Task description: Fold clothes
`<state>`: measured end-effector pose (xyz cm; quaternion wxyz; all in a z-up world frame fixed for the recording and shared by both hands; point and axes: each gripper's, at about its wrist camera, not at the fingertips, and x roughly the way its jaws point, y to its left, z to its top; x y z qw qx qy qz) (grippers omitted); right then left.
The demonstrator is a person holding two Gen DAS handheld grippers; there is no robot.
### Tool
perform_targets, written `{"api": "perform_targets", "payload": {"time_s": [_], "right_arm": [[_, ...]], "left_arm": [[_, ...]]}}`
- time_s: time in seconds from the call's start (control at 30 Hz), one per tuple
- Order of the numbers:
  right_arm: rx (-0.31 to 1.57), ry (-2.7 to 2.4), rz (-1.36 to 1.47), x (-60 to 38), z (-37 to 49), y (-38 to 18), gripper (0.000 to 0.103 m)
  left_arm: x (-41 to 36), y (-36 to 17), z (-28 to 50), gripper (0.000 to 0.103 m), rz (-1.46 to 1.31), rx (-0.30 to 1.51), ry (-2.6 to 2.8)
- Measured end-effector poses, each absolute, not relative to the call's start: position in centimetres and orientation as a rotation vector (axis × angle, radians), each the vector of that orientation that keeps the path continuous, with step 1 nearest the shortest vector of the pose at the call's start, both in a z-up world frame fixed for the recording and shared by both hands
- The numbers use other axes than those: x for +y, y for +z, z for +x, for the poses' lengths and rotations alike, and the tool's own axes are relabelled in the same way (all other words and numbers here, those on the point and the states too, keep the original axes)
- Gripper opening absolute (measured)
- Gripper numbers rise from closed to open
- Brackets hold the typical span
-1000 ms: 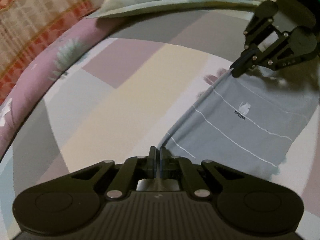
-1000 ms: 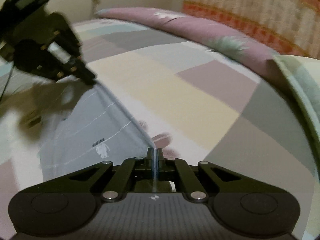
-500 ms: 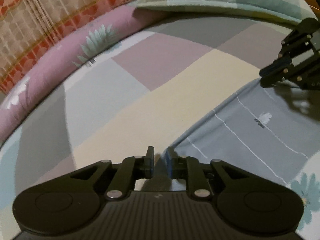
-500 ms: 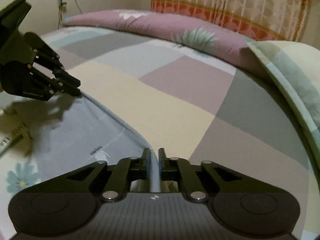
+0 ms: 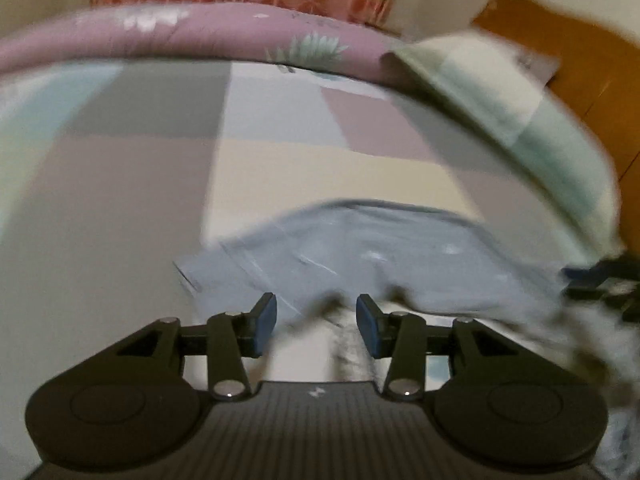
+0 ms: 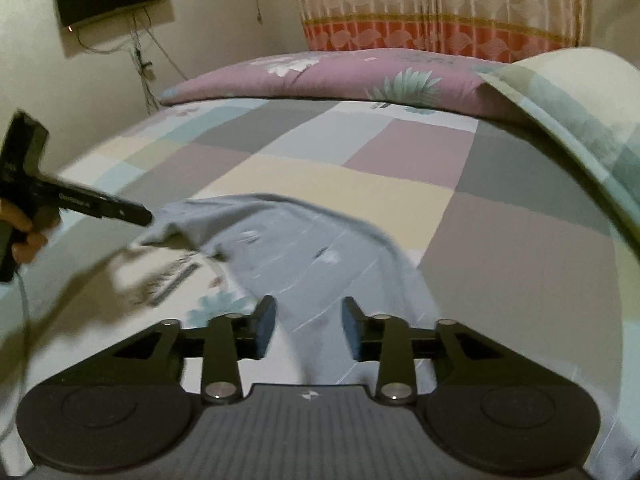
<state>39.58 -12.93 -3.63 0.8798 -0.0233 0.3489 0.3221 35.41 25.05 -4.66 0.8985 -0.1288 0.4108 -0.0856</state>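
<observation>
Lying rumpled on the patchwork bed [image 6: 360, 184], the blue-grey striped cotton garment [image 6: 320, 248] sat just ahead of both grippers. Left gripper [image 5: 316, 316] and right gripper [image 6: 307, 326] had jaws spread wide, holding nothing. Judged mid-fold; regripping an edge seemed likely.

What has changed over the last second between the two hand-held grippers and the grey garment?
Both have let go: the left hand-held gripper and right hand-held gripper, clamped on the grey garment's edge a second ago, now stand open and drawn back. The garment lies loosely folded. The patchwork bedspread and pillow are unchanged.
</observation>
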Motion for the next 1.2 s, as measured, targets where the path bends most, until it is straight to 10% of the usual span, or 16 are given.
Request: {"api": "perform_targets", "payload": {"time_s": [0.23,0.37,0.77,1.03,1.1,1.2], "right_arm": [[0.731,0.674,0.060,-12.9,35.0,-4.0,0.057],[0.738,0.647,0.073,-12.8,32.9,-4.2,0.059],[0.717,0.539,0.117,-15.3,28.3,-4.7,0.061],[0.687,0.517,0.124,-16.5,27.8,-4.1,0.064],[0.687,0.512,0.120,-16.7,27.8,-4.1,0.064],[0.687,0.506,0.117,-16.8,27.8,-4.2,0.064]], "left_arm": [[23.9,-9.4,35.2,0.046,-0.469,0.881,-0.211],[25.4,-11.3,35.1,0.071,-0.665,0.822,-0.220],[29.4,-13.1,35.9,0.065,-0.870,0.571,-0.007],[30.5,-12.5,38.1,0.036,-0.757,0.563,0.111],[30.8,-12.3,38.7,0.009,-0.729,0.560,0.140],[31.2,-12.1,39.5,0.009,-0.686,0.556,0.184]]}}
